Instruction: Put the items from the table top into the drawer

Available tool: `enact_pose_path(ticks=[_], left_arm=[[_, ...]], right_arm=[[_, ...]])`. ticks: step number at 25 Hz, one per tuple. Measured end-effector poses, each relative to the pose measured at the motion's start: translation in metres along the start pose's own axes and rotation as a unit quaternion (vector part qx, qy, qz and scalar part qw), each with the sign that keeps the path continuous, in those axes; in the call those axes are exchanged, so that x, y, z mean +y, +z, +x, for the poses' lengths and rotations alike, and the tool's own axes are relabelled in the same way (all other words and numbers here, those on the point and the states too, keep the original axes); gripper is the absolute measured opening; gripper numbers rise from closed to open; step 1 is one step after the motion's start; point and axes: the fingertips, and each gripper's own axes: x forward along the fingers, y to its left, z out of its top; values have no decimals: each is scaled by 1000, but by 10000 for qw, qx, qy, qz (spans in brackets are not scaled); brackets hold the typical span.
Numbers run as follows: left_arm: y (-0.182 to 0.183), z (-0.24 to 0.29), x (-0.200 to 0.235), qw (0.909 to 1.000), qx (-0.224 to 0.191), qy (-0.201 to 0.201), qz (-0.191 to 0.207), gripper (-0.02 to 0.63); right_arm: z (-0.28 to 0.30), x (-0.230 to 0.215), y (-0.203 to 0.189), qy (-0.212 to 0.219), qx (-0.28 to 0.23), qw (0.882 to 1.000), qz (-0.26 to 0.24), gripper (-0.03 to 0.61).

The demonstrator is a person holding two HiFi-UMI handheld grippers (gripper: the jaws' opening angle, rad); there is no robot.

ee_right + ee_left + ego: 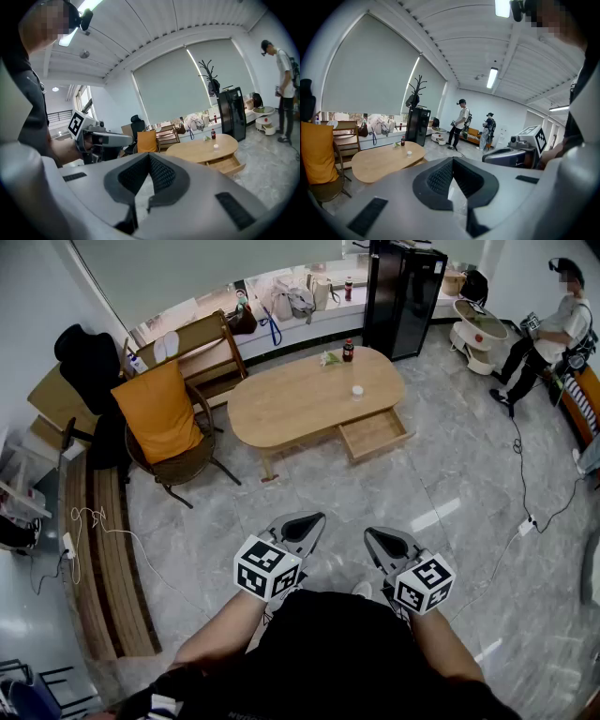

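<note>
An oval wooden table (291, 404) stands across the room, and its drawer (373, 434) is pulled open on the near side. On the top are a dark bottle with a red cap (348, 351), a small green item (328, 358) and a small white cup (357, 391). The right gripper view shows the same bottle (213, 134), cup (216, 146) and open drawer (229, 165) far ahead. My left gripper (305, 519) and right gripper (373, 536) are held close to the body, far from the table. Both are shut with nothing between the jaws.
A chair with an orange cushion (159, 413) stands left of the table. Behind the table is a black cabinet (403, 296). A person (553, 329) stands at the far right near a white cart (478, 334). A cable (525, 521) runs over the grey tiled floor.
</note>
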Motion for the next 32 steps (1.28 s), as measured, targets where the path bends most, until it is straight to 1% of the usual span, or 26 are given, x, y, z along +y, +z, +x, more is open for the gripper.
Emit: enact_pose_path(ticks=[4,10,15,17,21,23,28,32], left_arm=[[0,5,-3,9997,45,38,225,2],[-1,10,-12,9996,75,-19,254,2],[-3,21,-18,9997,123,9,217,2],[-4,27,-22,9997,137,49,192,2],[-10,48,-43,9984,270,92,490,2],[-10,62,-58,9987,256,19,434,2],[-8,99,-87,9998,196,-40,64,2],[-15,124,-108,9991,361,3,215,2]], right_arm=[[-2,-3,-1,-11,-10,10000,-26,2],[-9,-7,-2,-6,-8,10000,-28,2],[-21,-17,4,60,-195,9997,118,3],[-27,-27,4,-23,-198,9997,111,3],[-49,-54,4,-290,-184,9994,45,5],[-63,-68,5,-333,-186,9993,2,5],[-96,-100,3,-286,-170,9994,3,3],[-115,-120,-3,-186,-149,9997,91,3]])
